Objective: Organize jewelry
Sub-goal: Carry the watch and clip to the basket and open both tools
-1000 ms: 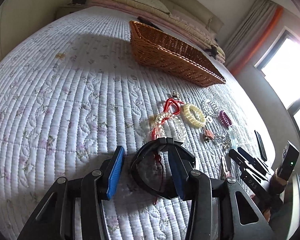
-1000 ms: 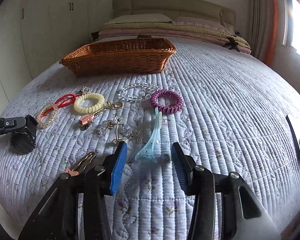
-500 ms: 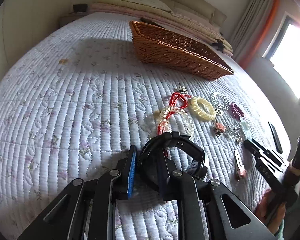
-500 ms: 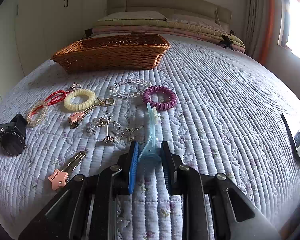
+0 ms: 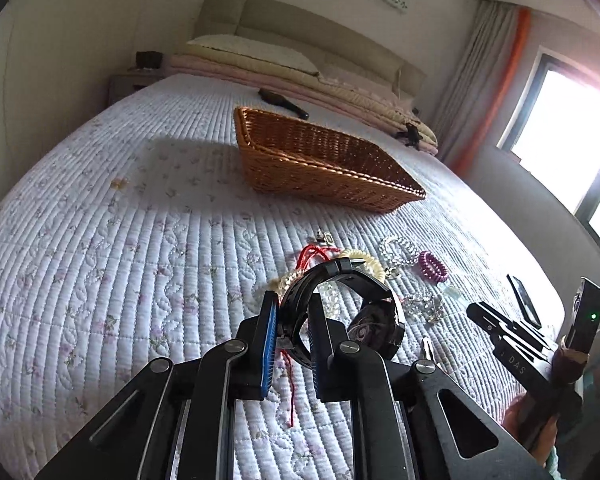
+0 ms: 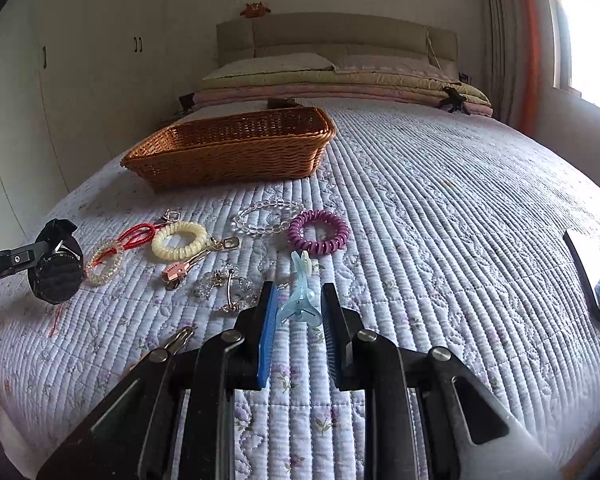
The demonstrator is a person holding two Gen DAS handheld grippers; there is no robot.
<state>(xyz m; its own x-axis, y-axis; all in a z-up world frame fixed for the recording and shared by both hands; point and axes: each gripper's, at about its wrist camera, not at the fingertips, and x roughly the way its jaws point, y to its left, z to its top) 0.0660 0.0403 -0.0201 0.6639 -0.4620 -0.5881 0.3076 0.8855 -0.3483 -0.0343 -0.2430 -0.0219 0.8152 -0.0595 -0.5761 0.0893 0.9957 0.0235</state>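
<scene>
My left gripper [image 5: 292, 316] is shut on the strap of a black watch [image 5: 374, 330] and holds it above the bed; the watch also shows at the left of the right wrist view [image 6: 56, 278]. My right gripper [image 6: 298, 312] is shut on a light blue hair clip [image 6: 300, 300], lifted just off the quilt. On the quilt lie a purple coil band [image 6: 319, 232], a cream coil band [image 6: 179, 241], a clear bead bracelet [image 6: 268, 216], a red cord [image 6: 138, 235] and a pink clip [image 6: 176, 272]. The wicker basket [image 6: 236, 160] stands beyond them.
A phone [image 6: 592, 272] lies at the right edge of the bed. Crystal pieces [image 6: 224, 286] and a metal clip [image 6: 178, 338] lie near my right fingers. Pillows and folded bedding [image 6: 340, 80] sit at the headboard behind the basket. A window is to the right.
Both grippers closed, the left on the watch strap and the right on the blue clip. Both have since lifted their items off the quilt.
</scene>
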